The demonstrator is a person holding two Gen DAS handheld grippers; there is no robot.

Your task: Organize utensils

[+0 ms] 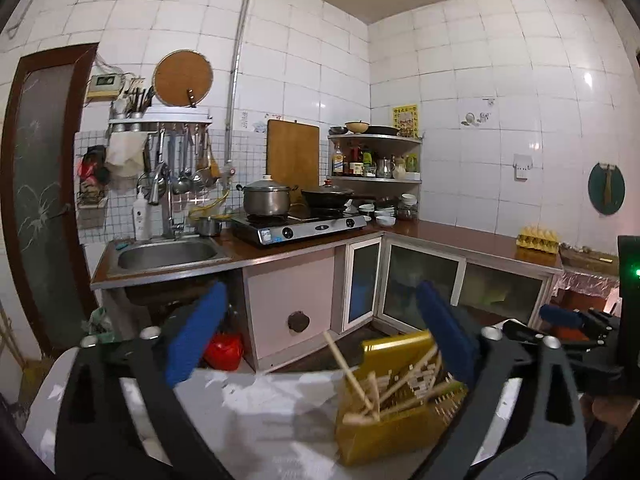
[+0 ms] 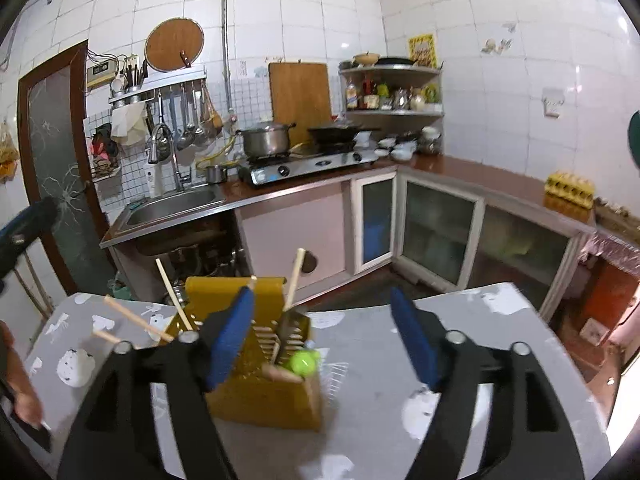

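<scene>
Presently the left tool (image 1: 316, 334) stands released, its blue pads (image 1: 196, 332) spread wide with nothing between them. Just beyond and below its right-hand finger sits the yellow utensil holder (image 1: 390, 432), a slotted box packed with wooden chopsticks (image 1: 352, 376), some leaning out over its rim; whether that finger touches the holder's raised back panel cannot be told. The holder rests on the desk (image 1: 260, 412), covered in a grey cloth with white patches. Farther right, the tip of the other tool shows at the edge of the left wrist view.

The right tool (image 2: 322, 340) is likewise released, jaws apart and gripping nothing. The same yellow utensil holder (image 2: 264, 396) lies just ahead of and below its left-hand finger, which overlaps the holder's upper part in this view. A green round-ended item (image 2: 305, 362) and a dark utensil stand in the holder's slots, with chopsticks (image 2: 294, 280) poking upward. Two loose chopsticks (image 2: 136, 322) lie to the left of the tool, beside the holder. A hand (image 2: 20, 384) shows at the far left edge.

Well beyond both tools run a kitchen counter with a steel sink (image 1: 168, 254), a gas stove (image 1: 298, 226) bearing a pot (image 1: 267, 198) and a wok, and a corner shelf (image 1: 376, 160) of bottles.
</scene>
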